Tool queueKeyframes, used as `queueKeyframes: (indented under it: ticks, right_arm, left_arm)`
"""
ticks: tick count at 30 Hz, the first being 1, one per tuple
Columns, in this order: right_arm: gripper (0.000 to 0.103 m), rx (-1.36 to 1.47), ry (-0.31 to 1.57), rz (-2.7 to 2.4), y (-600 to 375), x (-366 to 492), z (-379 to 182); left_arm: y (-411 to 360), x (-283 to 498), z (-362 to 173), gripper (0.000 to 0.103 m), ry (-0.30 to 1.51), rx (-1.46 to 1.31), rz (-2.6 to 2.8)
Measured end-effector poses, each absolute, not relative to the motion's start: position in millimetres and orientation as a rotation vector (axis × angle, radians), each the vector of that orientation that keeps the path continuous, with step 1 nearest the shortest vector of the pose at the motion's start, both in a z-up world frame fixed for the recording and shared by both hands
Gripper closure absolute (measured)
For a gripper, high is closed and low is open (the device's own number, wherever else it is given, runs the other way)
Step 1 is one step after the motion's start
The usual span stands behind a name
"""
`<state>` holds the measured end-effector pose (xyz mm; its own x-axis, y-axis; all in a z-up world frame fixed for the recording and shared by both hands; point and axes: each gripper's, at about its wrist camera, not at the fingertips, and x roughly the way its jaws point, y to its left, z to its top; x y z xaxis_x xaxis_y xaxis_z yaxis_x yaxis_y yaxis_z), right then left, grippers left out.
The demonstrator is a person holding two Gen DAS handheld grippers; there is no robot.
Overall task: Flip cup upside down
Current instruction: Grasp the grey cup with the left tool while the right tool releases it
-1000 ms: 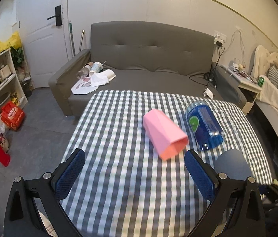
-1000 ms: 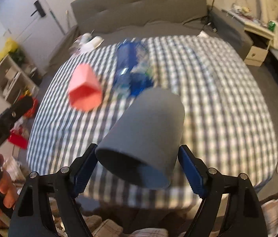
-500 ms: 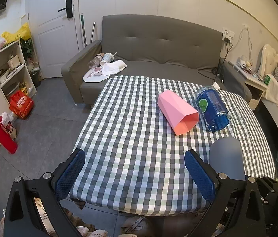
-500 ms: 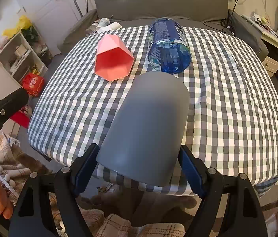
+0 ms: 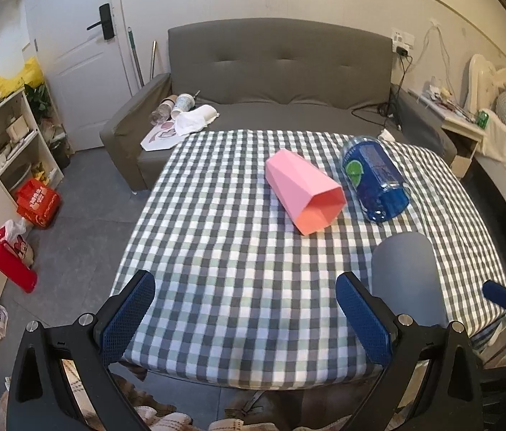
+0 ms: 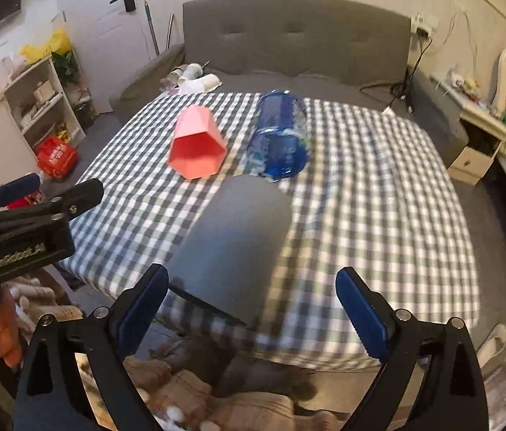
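Observation:
A grey cup [image 6: 233,251] stands upside down, base up, near the front edge of the checked table [image 6: 378,215]. It also shows in the left wrist view [image 5: 407,280] at the table's right front. My right gripper [image 6: 251,309] is open, its fingers apart from the cup on both sides, just in front of it. My left gripper [image 5: 246,316] is open and empty at the table's front edge, left of the cup.
A pink faceted cup [image 5: 305,195] and a blue bottle [image 5: 375,183] lie on their sides mid-table. A grey sofa [image 5: 274,82] stands behind, shelves [image 5: 5,143] on the left, a bedside unit [image 5: 464,133] on the right.
The right gripper has opened and let go of the grey cup, which now stands base up on the table. The right gripper pulled back slightly. The left gripper barely moved.

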<state>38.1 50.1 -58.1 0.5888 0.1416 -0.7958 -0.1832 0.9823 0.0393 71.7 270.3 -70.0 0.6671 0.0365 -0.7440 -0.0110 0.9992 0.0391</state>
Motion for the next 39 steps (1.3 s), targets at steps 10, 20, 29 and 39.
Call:
queueKeyframes:
  ticks: [10,20,29,39]
  right_arm:
    - [0.008,-0.006,0.855,0.122,-7.5,28.0,-32.6]
    - [0.008,-0.007,0.824,-0.015,-55.4,39.1,-26.0]
    - [0.008,0.018,0.860,-0.049,-73.4,54.0,-36.9]
    - [0.008,0.025,0.896,-0.049,-73.2,75.9,-49.7]
  left_arm:
    - [239.0,74.8,-68.4,0.000,0.903,0.013,-0.035]
    - [196.0,85.8,-64.3,0.000,0.986,0.048,-0.118]
    - [165.5,111.1,-83.9,0.000,1.110,0.078,-0.199]
    - [146.0,139.5,-119.8,0.000,1.270,0.068,-0.266]
